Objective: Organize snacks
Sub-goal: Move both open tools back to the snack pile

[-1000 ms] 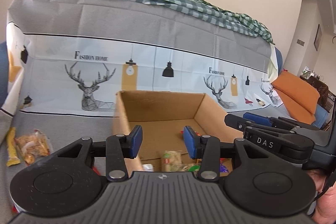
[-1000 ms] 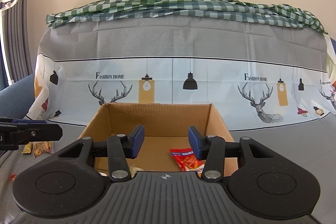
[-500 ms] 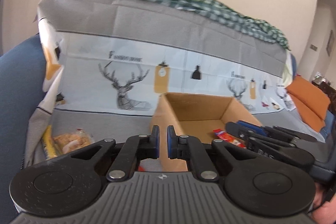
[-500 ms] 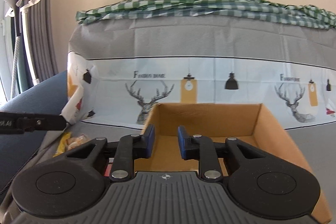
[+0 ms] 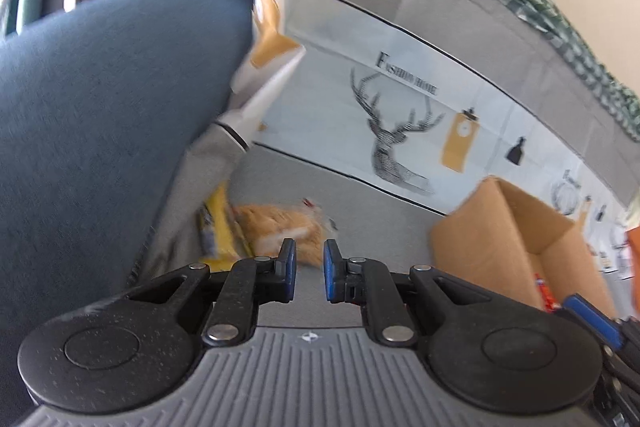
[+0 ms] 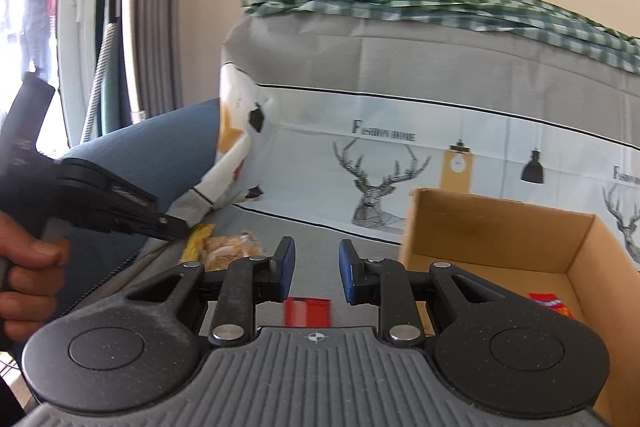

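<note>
Two snack packs lie side by side on the grey printed sofa cover (image 5: 352, 195): a slim yellow bar (image 5: 214, 227) and a clear crinkly bag of orange pieces (image 5: 280, 227), both near the blue armrest (image 5: 100, 107). The left gripper (image 5: 310, 275) points at them, its blue pads drawn close together with nothing between. Only the right wrist view shows a flat red packet (image 6: 307, 311) on the cover below the right gripper (image 6: 316, 275), whose jaws have just been closing and stand slightly apart, empty. That view also shows the hand (image 6: 28, 267) holding the left tool. One open cardboard box (image 6: 500, 239) holds a red packet (image 6: 550, 303).
</note>
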